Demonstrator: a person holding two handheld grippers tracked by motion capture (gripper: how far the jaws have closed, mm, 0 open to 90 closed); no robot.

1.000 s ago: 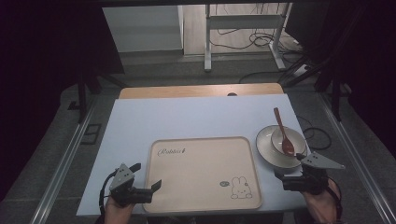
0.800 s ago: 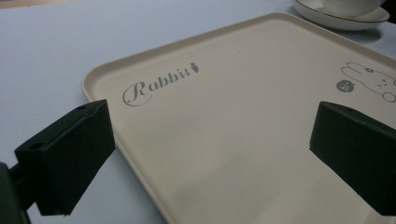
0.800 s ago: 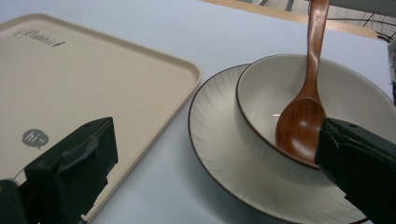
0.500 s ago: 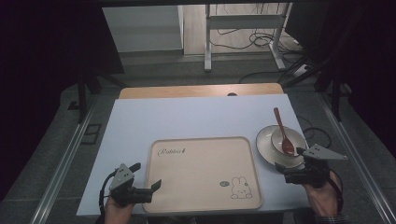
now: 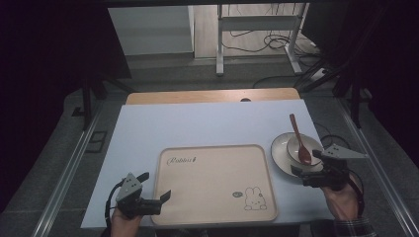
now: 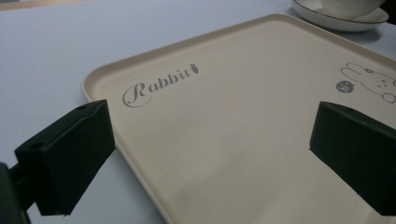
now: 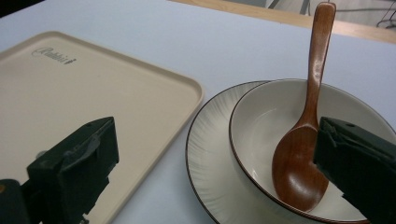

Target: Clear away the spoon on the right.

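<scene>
Looks like this is right at the start, nothing is actually picked up yet. The right gripper (image 5: 309, 174) sits low at the near edge of the plate (image 5: 279, 154), jaws spread wide and gripping nothing. From the right gripper view it's lined up on the bowl (image 7: 275, 112) that sits on that plate, with the brown wooden spoon (image 7: 306, 135) lying in the bowl, scoop down at the near side and handle leaning out over the far rim. One jaw is out over the bare table between plate and tray, the other is over the bowl's near right side, so my guess is it's going for the bowl or the spoon, can't say which.

The left gripper (image 5: 157, 195) is also wide open and holding nothing, parked at the near left corner of the tray (image 5: 212, 197), jaws straddling that edge without clamping it as far as I can tell.

The tray is bare apart from its printed rabbit and lettering, and the dishes are just beside its right edge on the white table (image 5: 197, 126). So basically everything's left: grab, lift, carry over, set down.
</scene>
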